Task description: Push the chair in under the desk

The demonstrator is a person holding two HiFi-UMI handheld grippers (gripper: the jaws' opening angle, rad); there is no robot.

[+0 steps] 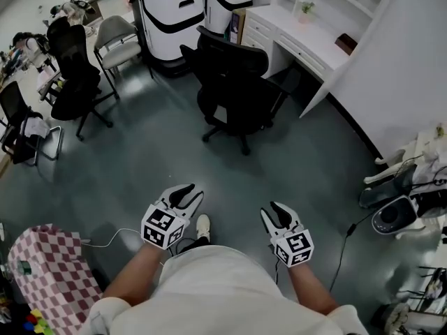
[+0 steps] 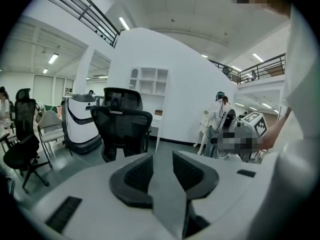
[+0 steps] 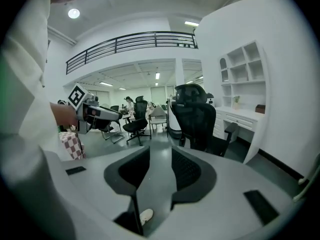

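Observation:
A black mesh office chair (image 1: pixel 234 82) stands on the grey floor, pulled out from the white desk (image 1: pixel 307 44) at the back right and turned partly away from it. The chair also appears ahead in the left gripper view (image 2: pixel 122 124) and in the right gripper view (image 3: pixel 195 119), with the desk (image 3: pixel 240 116) beside it. My left gripper (image 1: pixel 187 192) and right gripper (image 1: pixel 274 208) are held low near my body, well short of the chair. Both are open, with nothing between the jaws of the left gripper (image 2: pixel 163 156) or the right gripper (image 3: pixel 160 151).
Another black chair (image 1: pixel 73 75) and a grey chair (image 1: pixel 115 37) stand at the left. Two white-and-black machines (image 1: pixel 171 16) sit behind the chair. A curved white wall (image 1: pixel 398 68) bounds the right. A checkered box (image 1: pixel 49 271) is at lower left, and a cable (image 1: pixel 346 246) and equipment (image 1: pixel 394 211) at lower right.

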